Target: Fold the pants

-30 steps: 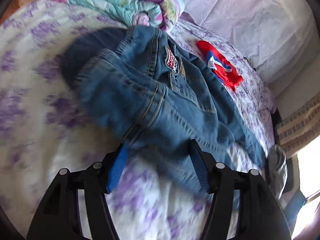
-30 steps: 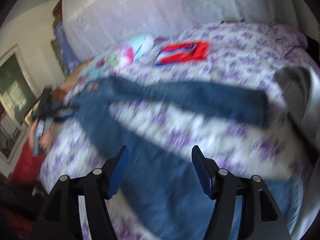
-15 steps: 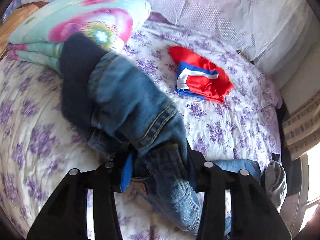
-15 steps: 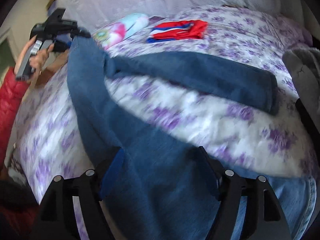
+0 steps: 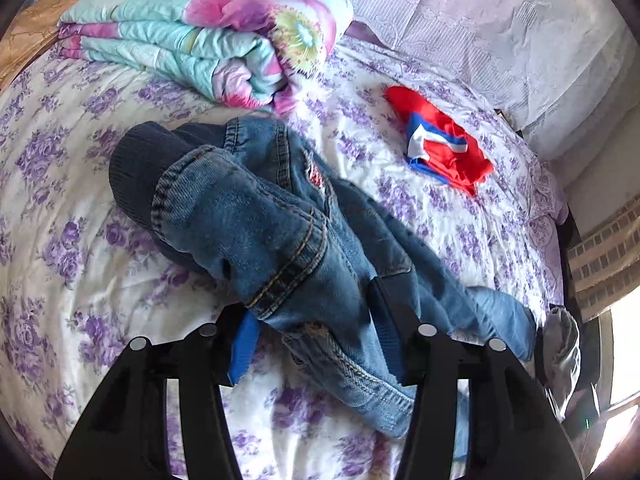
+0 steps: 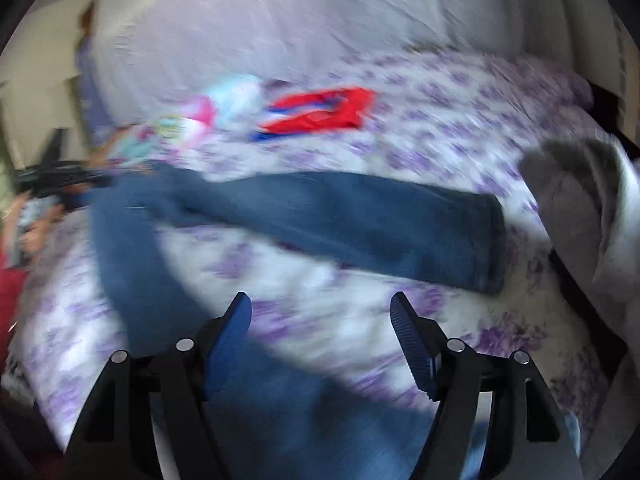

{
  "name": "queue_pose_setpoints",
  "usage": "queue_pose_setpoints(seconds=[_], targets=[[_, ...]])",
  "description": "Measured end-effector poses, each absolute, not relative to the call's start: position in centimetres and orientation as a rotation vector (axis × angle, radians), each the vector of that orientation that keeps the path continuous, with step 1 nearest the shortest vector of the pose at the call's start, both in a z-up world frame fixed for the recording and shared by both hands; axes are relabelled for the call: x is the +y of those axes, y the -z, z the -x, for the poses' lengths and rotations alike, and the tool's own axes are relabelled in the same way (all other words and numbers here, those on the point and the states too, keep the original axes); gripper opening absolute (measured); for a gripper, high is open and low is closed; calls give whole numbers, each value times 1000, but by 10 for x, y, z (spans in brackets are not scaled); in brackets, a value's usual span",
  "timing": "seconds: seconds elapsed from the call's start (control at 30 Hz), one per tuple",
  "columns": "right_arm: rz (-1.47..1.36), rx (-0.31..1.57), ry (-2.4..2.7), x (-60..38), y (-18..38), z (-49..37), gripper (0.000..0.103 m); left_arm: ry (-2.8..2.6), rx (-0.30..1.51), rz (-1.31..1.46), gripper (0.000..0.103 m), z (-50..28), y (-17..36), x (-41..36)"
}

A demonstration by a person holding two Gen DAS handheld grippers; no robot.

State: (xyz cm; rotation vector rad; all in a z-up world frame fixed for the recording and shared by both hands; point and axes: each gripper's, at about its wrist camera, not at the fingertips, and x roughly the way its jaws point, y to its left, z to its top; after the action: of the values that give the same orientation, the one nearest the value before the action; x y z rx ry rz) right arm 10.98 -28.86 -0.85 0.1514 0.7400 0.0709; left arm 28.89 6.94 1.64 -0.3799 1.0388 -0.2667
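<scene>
Blue jeans (image 5: 280,216) lie crumpled on the flowered bed sheet (image 5: 60,200), waist toward the quilt, legs running to the right. My left gripper (image 5: 310,308) straddles the waist part. Its jaws are opening, with denim still between them but no longer pinched. In the blurred right wrist view one leg (image 6: 340,216) stretches across the bed and the other (image 6: 140,280) runs down under the left finger. My right gripper (image 6: 318,298) hovers open over bare sheet with nothing between its pads. At that view's left edge a hand holds the left gripper (image 6: 60,178).
A folded floral quilt (image 5: 208,40) lies behind the jeans. A folded red and blue garment (image 5: 444,148) sits to the right. A grey garment (image 6: 580,208) hangs at the bed's right edge. A lavender-covered headboard (image 5: 500,20) closes the back.
Half a second ago my left gripper held the bunched waist up. Now the jeans rest spread on the sheet and its jaws are wider. The right gripper has come off the leg fabric.
</scene>
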Motion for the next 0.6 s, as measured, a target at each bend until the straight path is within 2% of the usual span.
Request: queue_pose_setpoints(seconds=[0.1, 0.23, 0.4, 0.6], targets=[[-142, 768, -181, -265, 4, -82, 73, 254, 1029, 365, 50, -295, -22, 57], [-187, 872, -262, -241, 25, -51, 70, 260, 1017, 385, 51, -307, -26, 47], [-219, 901, -268, -233, 39, -32, 69, 269, 1013, 381, 51, -319, -32, 35], [-239, 933, -351, -236, 23, -29, 69, 253, 1020, 369, 51, -327, -37, 24]])
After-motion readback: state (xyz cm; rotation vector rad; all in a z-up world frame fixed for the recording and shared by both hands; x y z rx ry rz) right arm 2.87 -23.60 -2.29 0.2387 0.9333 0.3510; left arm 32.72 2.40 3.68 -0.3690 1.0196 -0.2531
